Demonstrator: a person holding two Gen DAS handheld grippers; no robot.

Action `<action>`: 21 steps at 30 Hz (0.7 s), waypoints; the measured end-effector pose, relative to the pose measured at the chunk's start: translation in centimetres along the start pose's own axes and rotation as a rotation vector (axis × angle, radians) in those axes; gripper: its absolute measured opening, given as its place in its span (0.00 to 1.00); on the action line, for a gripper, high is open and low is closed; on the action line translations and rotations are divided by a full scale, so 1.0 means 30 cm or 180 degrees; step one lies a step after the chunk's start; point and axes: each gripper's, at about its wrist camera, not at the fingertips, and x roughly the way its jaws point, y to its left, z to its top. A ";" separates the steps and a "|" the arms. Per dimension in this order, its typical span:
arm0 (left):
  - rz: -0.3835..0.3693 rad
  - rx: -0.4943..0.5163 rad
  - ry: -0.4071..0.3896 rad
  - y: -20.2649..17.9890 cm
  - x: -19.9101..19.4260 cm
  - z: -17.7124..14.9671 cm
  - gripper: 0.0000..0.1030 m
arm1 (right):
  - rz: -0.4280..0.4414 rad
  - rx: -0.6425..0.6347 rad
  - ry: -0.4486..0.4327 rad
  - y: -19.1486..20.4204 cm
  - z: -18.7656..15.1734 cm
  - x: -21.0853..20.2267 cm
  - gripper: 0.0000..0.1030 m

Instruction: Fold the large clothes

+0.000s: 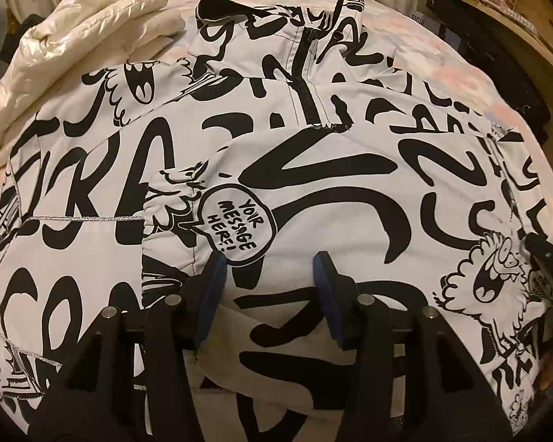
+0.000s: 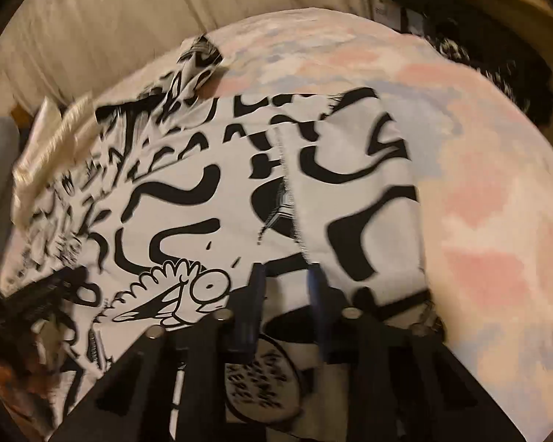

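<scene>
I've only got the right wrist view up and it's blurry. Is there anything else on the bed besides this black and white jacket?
Observer: Yes. The left wrist view shows a shiny cream puffer jacket lying at the far left, touching the printed jacket.
Operator: Okay, is the left gripper holding any of the cloth?
Observer: No, the left gripper is open, its jaws apart above a speech bubble printed with YOUR MESSAGE HERE.
Operator: And is the front of the jacket facing up?
Observer: A black zipper runs down the top middle of the jacket, so the front faces up.
</scene>
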 end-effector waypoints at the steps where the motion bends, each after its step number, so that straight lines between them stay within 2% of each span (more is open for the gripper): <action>1: 0.0022 -0.0001 -0.0007 -0.003 -0.001 -0.001 0.46 | -0.0018 0.0025 -0.0004 -0.006 -0.004 -0.006 0.23; 3: 0.0023 -0.0024 -0.0012 0.000 -0.004 0.000 0.46 | -0.0389 -0.0024 -0.0025 0.007 -0.022 -0.029 0.27; 7: -0.0038 -0.0163 -0.0012 0.019 -0.054 -0.011 0.45 | -0.0325 -0.0101 -0.0035 0.058 -0.081 -0.091 0.54; 14: -0.0075 -0.0168 -0.0204 0.027 -0.236 -0.068 0.45 | -0.0007 -0.0186 -0.0098 0.208 -0.212 -0.262 0.54; 21: 0.0039 -0.0231 -0.0349 0.078 -0.436 -0.160 0.46 | 0.0095 -0.0422 -0.0141 0.370 -0.337 -0.402 0.54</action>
